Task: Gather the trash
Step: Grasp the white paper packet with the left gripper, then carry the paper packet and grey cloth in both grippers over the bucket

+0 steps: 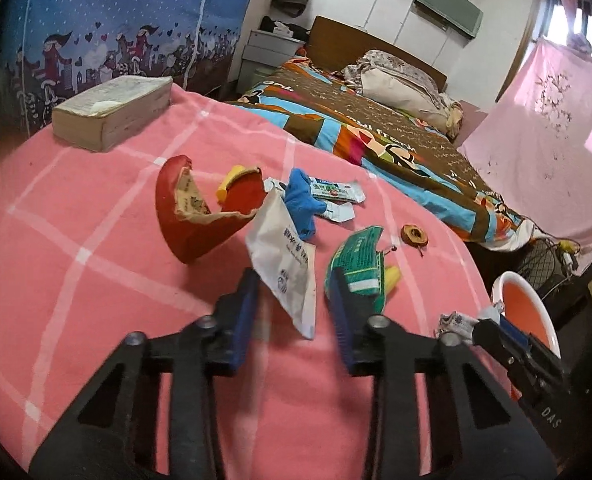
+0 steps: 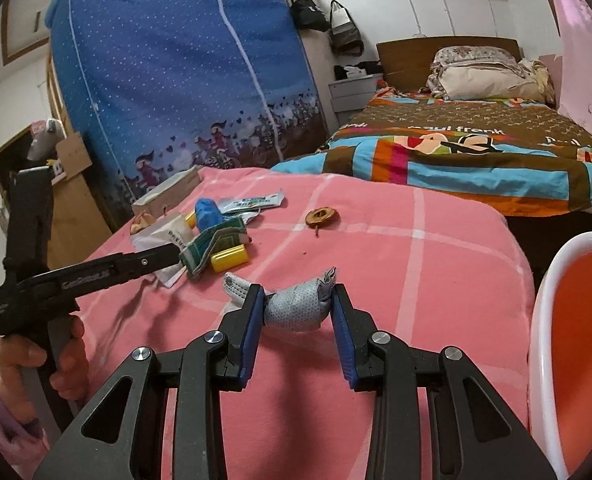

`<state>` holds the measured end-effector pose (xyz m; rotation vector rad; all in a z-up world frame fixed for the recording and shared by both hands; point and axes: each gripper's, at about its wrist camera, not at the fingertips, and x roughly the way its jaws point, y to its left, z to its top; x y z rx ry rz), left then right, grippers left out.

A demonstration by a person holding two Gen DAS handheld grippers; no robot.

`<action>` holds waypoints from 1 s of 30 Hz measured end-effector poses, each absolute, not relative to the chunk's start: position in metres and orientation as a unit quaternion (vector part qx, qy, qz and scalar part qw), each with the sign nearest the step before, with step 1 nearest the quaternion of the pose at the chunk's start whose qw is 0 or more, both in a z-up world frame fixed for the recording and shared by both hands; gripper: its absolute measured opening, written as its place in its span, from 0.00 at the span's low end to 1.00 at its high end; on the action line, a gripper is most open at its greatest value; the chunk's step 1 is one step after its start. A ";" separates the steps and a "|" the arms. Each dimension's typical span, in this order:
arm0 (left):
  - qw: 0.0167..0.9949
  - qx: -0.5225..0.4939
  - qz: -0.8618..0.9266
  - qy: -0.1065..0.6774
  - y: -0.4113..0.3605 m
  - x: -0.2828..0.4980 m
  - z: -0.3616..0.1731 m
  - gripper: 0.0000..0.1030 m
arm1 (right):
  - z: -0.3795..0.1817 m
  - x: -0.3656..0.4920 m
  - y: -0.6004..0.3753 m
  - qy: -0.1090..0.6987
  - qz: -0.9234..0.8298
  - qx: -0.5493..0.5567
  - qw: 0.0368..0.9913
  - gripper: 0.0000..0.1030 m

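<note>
My left gripper point(image 1: 294, 292) hovers low over the pink checked cloth point(image 1: 96, 280) with its jaws apart. A white paper packet point(image 1: 284, 264) lies between them; the left pad is at its edge and the right pad stands clear of it, against a green packet point(image 1: 355, 264). My right gripper point(image 2: 297, 304) is shut on a crumpled grey-white wrapper point(image 2: 296, 310), held just above the cloth. In the left wrist view, the right gripper point(image 1: 481, 322) sits beside the orange basin point(image 1: 523, 308). A torn red wrapper point(image 1: 200, 216), a blue glove point(image 1: 301, 200) and a snack wrapper point(image 1: 331, 192) lie farther off.
The white-rimmed orange basin point(image 2: 543, 320) stands at the table's right edge. A thick book point(image 1: 112, 112) lies at the far left corner. A small wooden ring point(image 2: 321, 216) and a yellow tube point(image 2: 230, 260) rest on the cloth. A bed point(image 2: 475, 152) stands behind the table.
</note>
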<state>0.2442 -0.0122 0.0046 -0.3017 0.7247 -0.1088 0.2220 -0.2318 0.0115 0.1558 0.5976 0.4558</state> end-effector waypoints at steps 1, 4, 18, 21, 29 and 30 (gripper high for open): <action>0.922 -0.147 -0.052 0.354 -0.013 0.244 0.004 0.18 | 0.012 0.222 -0.232 0.290 0.222 0.076 0.928 0.31; 0.923 -0.146 -0.047 0.353 -0.013 0.242 0.004 0.09 | 0.013 0.223 -0.233 0.287 0.223 0.073 0.929 0.31; 0.963 -0.072 -0.034 0.257 -0.033 0.198 0.034 0.05 | 0.026 0.203 -0.229 0.228 0.228 0.050 0.945 0.31; 0.973 -0.046 -0.045 0.222 -0.046 0.185 0.045 0.05 | 0.034 0.195 -0.238 0.194 0.224 0.063 0.953 0.31; 0.986 -0.006 -0.092 0.141 -0.083 0.164 0.074 0.05 | 0.060 0.164 -0.269 0.080 0.182 0.074 0.977 0.31; 0.986 -0.002 -0.099 0.135 -0.088 0.162 0.076 0.05 | 0.063 0.160 -0.274 0.067 0.173 0.077 0.980 0.31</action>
